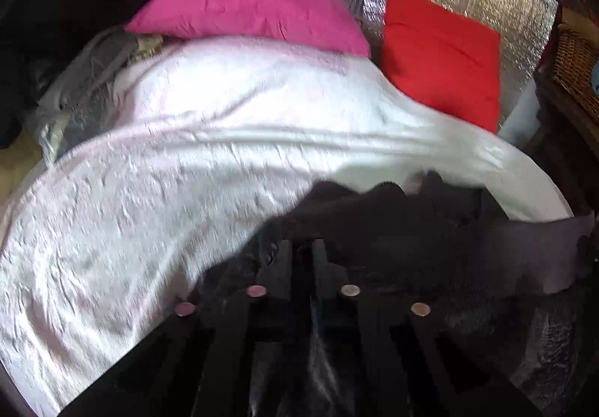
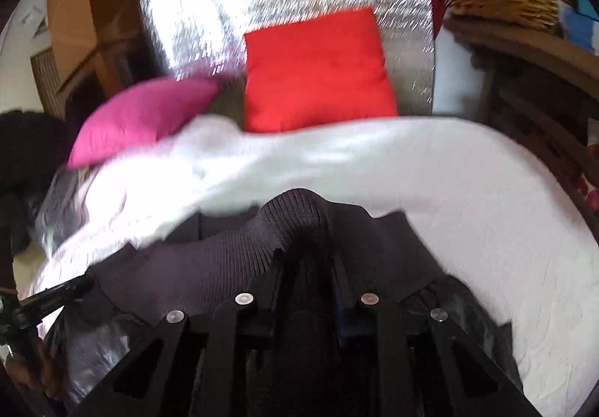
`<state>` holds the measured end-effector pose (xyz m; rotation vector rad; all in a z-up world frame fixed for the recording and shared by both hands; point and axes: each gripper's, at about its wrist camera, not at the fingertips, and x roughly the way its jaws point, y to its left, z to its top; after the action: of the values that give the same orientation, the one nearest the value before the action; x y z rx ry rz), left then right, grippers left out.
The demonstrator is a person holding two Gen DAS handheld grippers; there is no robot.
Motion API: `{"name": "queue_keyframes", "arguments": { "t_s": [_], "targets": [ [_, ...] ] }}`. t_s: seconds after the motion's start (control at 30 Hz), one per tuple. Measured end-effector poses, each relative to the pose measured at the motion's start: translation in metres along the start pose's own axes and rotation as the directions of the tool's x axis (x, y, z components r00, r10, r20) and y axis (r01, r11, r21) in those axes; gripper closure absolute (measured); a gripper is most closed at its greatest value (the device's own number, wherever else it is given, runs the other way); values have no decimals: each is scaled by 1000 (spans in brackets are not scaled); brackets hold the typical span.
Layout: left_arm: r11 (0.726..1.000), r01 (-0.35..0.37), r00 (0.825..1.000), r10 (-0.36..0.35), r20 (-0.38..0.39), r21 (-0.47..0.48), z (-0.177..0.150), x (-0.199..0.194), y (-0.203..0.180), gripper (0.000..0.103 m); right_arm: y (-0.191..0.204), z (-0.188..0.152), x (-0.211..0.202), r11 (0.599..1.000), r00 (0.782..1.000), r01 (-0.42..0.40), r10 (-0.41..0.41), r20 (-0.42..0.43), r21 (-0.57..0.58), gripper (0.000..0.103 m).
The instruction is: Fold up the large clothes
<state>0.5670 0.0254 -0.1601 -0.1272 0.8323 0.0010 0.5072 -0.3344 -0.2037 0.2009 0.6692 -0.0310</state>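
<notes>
A dark grey ribbed-knit garment (image 2: pixel 239 259) is being held at the near edge of the bed, over the white textured bedspread (image 1: pixel 168 162). Its ribbed hem is being pinched by the right hand-held gripper (image 2: pixel 305 267) and the left hand-held gripper (image 1: pixel 307 259), both clenched on fabric, probably so the edge is kept taut for folding. A pink cushion (image 1: pixel 247 11) and a red cushion (image 2: pixel 316 70) are lying at the far edge.

The left matte black two-finger gripper (image 1: pixel 312 259) has angular linkage bars with cut-out openings and four round silver rivet heads (image 1: pixel 350 290) in a row. The right matte black gripper (image 2: pixel 305 274) is built alike, with blue parts (image 2: pixel 342 316) showing between its fingers
</notes>
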Motion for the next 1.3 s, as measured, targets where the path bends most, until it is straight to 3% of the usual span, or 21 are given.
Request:
{"name": "queue_keyframes", "arguments": {
  "t_s": [0.07,0.13,0.2,0.3,0.37,0.4,0.47,0.53,0.6,0.67,0.73,0.87,0.97,1.03,1.07,1.1,1.17,1.23,1.3],
  "targets": [
    [998,-55,997,57,45,-33,5,3,3,97,-12,2,14,997,1000,-19,19,-6,73,80],
    [996,-71,997,70,-29,-46,2,27,7,98,-33,-6,51,977,990,-75,97,-106,199,78],
    [996,-76,994,72,-86,-43,-2,42,7,98,-49,-15,79,946,964,-103,171,-202,308,74],
    [997,-60,996,56,-71,-43,0,34,8,98,-64,-4,69,905,955,-167,248,-166,390,65],
    [998,-39,996,35,-79,-58,0,27,13,97,-74,3,60,890,955,-178,259,-145,420,64],
    [997,-25,997,19,-81,-75,0,21,18,96,-82,6,54,870,952,-201,282,-121,450,56],
    [995,-17,997,9,-83,-94,-3,19,24,94,-106,7,34,786,934,-267,353,-51,558,25],
    [996,-11,996,3,-86,-91,-7,7,24,93,-123,7,9,734,934,-298,357,27,610,22],
    [998,-31,996,26,-89,-51,-16,-8,27,90,-128,12,-11,764,940,-293,340,27,575,22],
    [998,-62,993,61,-104,-5,-28,-21,30,81,-125,10,-33,836,960,-233,280,-21,496,22],
    [998,-64,993,65,-103,17,-39,-36,37,72,-120,-3,-54,893,980,-151,190,-51,425,22],
    [994,-108,992,110,-68,35,-55,-70,49,63,-116,-35,-83,953,989,51,-7,-147,298,22],
    [988,-152,985,153,-83,13,-73,-83,66,58,-119,-58,-88,959,981,93,-41,-191,269,24],
    [985,-175,977,173,-121,-1,-86,-79,77,56,-118,-71,-83,962,972,108,-48,-231,252,40],
    [985,-171,972,168,-163,-2,-94,-70,81,56,-119,-79,-79,966,964,119,-56,-261,231,64],
    [986,-166,968,162,-192,-3,-99,-63,84,56,-116,-86,-74,969,958,117,-52,-283,217,67],
    [983,-184,965,185,-188,27,-103,-56,84,53,-107,-84,-83,972,965,139,-90,-247,189,74],
    [963,-263,946,270,-181,63,-105,-53,84,53,-102,-78,-98,971,976,137,-98,-197,197,74],
    [963,-269,935,266,-235,21,-108,-47,95,53,-109,-79,-103,960,980,135,-92,-178,247,74]
  ]
}}
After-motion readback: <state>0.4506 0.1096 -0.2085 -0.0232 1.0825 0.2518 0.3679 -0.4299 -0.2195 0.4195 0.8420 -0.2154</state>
